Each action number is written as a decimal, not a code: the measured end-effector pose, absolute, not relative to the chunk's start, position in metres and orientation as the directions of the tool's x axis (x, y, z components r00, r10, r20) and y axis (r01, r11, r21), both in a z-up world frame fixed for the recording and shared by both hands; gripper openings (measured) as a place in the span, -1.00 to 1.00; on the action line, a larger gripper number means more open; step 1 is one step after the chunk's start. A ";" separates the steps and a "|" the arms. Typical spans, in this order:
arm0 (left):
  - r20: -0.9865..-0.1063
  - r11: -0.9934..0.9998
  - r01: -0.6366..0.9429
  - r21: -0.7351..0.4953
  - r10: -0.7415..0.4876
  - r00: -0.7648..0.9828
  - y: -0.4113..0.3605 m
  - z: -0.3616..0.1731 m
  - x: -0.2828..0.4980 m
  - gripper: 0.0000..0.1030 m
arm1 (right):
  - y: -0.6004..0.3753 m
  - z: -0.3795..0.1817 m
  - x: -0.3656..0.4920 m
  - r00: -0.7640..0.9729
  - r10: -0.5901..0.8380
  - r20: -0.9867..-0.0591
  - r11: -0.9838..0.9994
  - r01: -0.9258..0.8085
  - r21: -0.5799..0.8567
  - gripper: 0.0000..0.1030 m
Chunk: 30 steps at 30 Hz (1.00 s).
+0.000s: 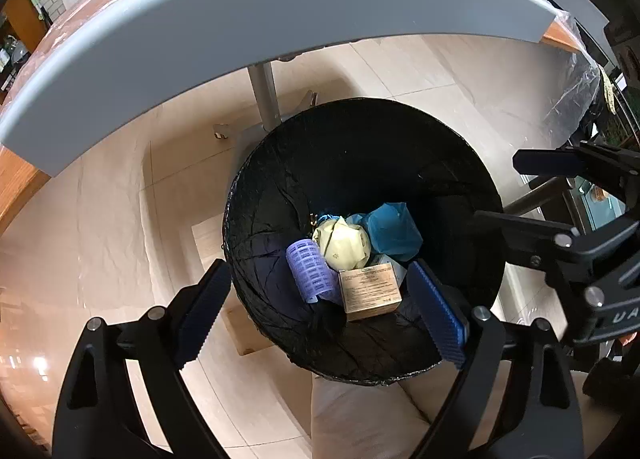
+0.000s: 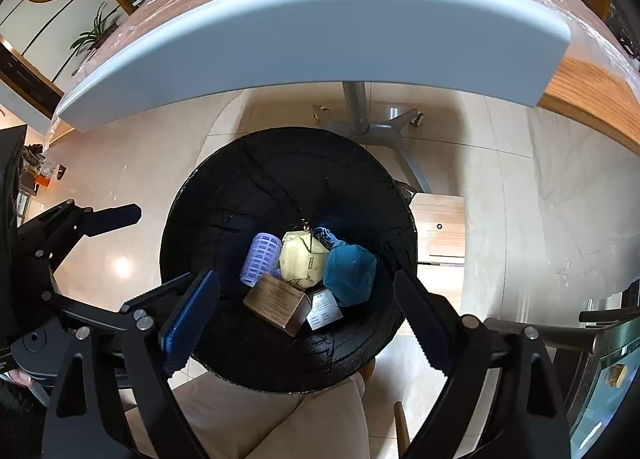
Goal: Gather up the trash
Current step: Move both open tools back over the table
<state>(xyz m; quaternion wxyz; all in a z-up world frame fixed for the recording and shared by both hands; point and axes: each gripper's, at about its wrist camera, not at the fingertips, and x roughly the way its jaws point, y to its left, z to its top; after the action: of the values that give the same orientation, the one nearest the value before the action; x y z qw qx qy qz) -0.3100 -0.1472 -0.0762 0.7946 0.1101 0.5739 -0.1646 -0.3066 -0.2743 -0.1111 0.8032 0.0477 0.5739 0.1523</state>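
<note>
Trash sits in the black-lined round bin (image 1: 362,163): lilac roller, cream wad, blue bag, brown box. Left tool (image 1: 320,311) and right tool (image 2: 308,319) gape wide, empty; looks nearly done.

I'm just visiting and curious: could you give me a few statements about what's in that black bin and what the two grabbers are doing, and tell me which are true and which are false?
1. The bin is lined with a black bag. True.
2. The bin holds nothing. False: a purple hair roller, a crumpled yellowish wrapper, a blue wad and a brown box lie at the bottom.
3. The left gripper is clamped on the brown box. False: its jaws stand wide apart above the bin, holding nothing.
4. The right gripper is open and empty. True.
5. The bin stands on the table. False: it sits on the tiled floor, below the table's edge.
</note>
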 end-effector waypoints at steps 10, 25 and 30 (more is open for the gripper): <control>-0.892 0.907 0.407 -0.106 -0.268 0.365 -0.131 -0.015 -0.329 0.76 | -0.303 -0.027 -0.334 0.466 0.342 -0.816 0.937 -0.229 0.263 0.85; -0.758 0.901 0.430 0.061 -0.238 0.607 -0.122 0.068 -0.229 0.90 | -0.297 0.072 -0.185 0.660 0.179 -0.730 0.984 -0.109 0.143 0.92; -0.763 0.882 0.463 0.090 -0.238 0.601 -0.130 0.065 -0.180 0.90 | -0.282 0.077 -0.103 0.610 0.208 -0.764 0.977 -0.096 0.189 0.92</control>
<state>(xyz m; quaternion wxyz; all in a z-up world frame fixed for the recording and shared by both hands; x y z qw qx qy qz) -0.1802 -0.1297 0.0653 0.8836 0.1405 0.4003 -0.1983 -0.1026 -0.2824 0.0767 0.8950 0.0646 0.4332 0.0848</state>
